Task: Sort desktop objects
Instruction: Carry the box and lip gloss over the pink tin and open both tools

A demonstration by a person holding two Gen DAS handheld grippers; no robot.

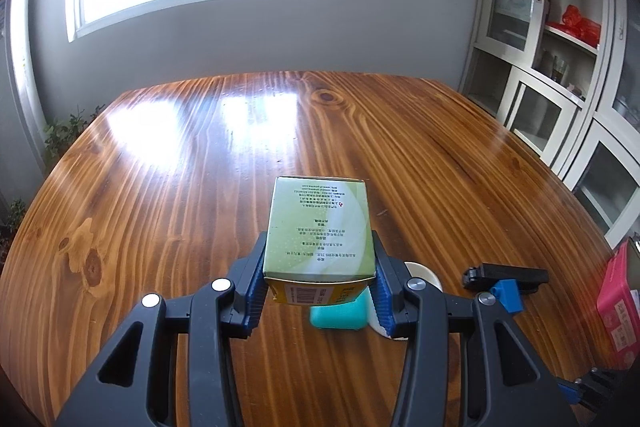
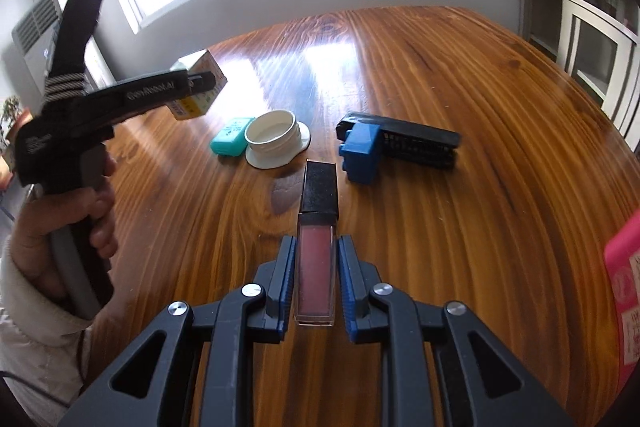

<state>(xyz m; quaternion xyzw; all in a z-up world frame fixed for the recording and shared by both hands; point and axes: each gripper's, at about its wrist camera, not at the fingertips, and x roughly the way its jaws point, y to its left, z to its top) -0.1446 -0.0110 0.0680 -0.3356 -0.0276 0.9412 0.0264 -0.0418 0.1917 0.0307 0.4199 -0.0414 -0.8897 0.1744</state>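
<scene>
Left wrist view, left tool clamping green printed box, right tool gripping lip-gloss tube

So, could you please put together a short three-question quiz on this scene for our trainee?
1. True or false: the left gripper holds a green box clear of the table.
2. What lies between the right gripper's pads? A) a teal case B) a lip gloss tube C) a white cap
3. Fill in: the teal case sits right beside the white ____.

Key:
1. True: the box is clamped between the pads and raised.
2. B, the lip gloss tube, its black cap pointing away from the gripper.
3. Cap: the white cap, open side up.
</scene>
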